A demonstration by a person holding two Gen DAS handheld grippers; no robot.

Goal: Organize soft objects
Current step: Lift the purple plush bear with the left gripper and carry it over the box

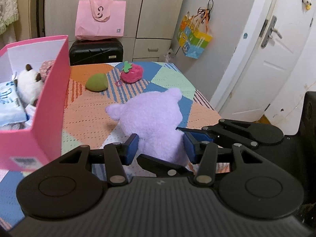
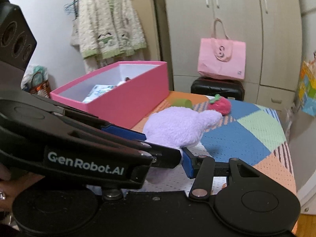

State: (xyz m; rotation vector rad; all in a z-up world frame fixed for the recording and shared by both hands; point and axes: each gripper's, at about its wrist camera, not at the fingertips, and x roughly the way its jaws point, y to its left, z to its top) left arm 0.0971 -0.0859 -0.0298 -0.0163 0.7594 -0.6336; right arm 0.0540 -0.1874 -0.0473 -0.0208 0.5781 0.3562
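Observation:
A lilac plush toy (image 1: 152,118) sits on the patchwork table cover (image 1: 173,79). My left gripper (image 1: 161,148) has its blue pads pressed on both sides of the plush's lower body. My right gripper (image 2: 167,158) also grips the same plush (image 2: 177,126); its right pad shows, its left finger is hidden behind the left gripper crossing the view. A green plush (image 1: 96,82) and a pink strawberry plush (image 1: 132,73) lie farther back. A pink box (image 1: 49,98) at the left holds a white panda plush (image 1: 29,85) and a blue-white packet (image 1: 9,102).
A black suitcase (image 1: 96,52) with a pink tote bag (image 1: 100,18) stands behind the table before the wardrobe. A colourful bag (image 1: 194,37) hangs on the wall. A white door (image 1: 276,49) is at the right. A knitted cardigan (image 2: 108,25) hangs at the left.

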